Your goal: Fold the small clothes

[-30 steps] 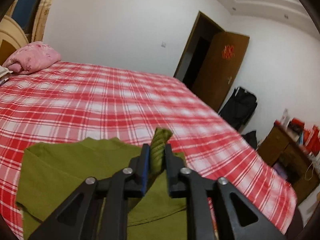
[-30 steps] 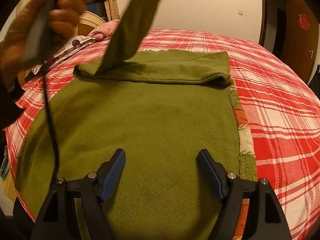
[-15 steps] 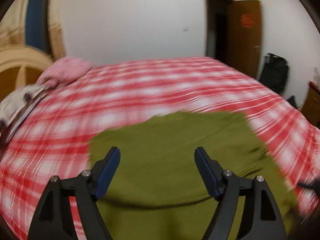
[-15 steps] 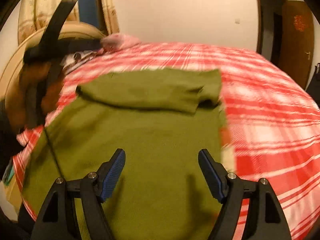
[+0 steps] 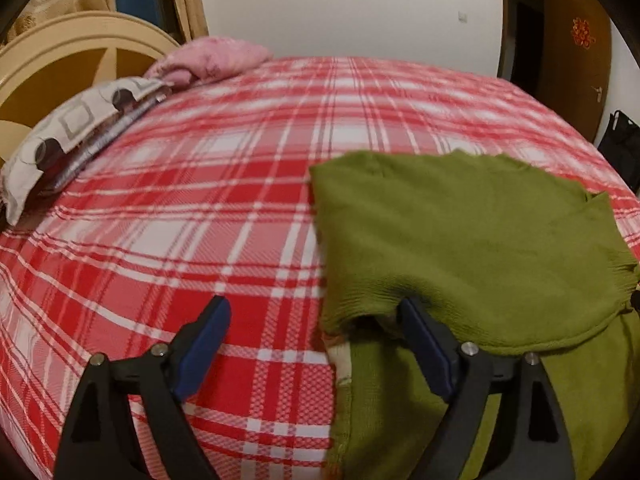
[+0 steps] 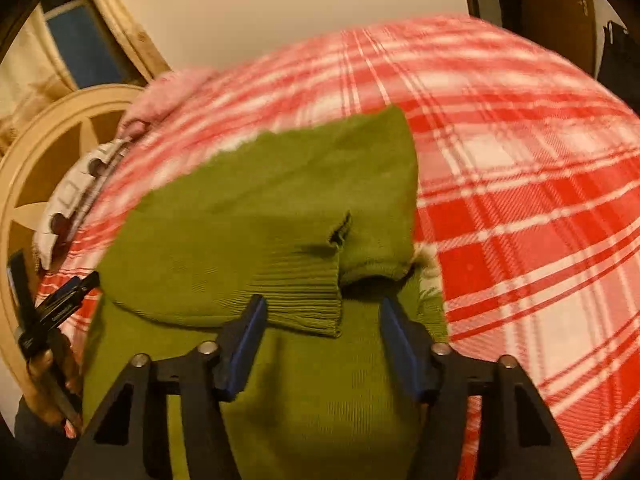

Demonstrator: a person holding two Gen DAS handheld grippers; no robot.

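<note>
One green sweater (image 5: 472, 240) lies on the bed (image 5: 224, 200), on the red-and-white plaid cover, at the bed's near edge; its upper part is folded down over the body, and one ribbed cuff (image 6: 304, 300) lies on top near the middle; its lower part runs out of both views, so its full outline is hidden; a strip of paler, patterned cloth shows at its side edges, too little to make out.

The left gripper (image 5: 316, 344) hangs over the sweater's left edge; its jaws are wide and opening; the left finger stands over bare plaid, the right finger's tip is tucked under the folded flap's rim, and nothing is clamped.

The right gripper (image 6: 320, 334) points down at the sweater's middle; its jaws are about half apart and closing, with the ribbed cuff's edge just ahead of them; whether the left pad touches the cuff I cannot tell, as the view is blurred.

At the head of the bed lie two pillows, one pink (image 5: 216, 58), one grey-patterned (image 5: 72, 128); behind them a curved headboard (image 5: 60, 64), cut off at the left; one brown door (image 5: 576, 64) stands at the far right.
</note>
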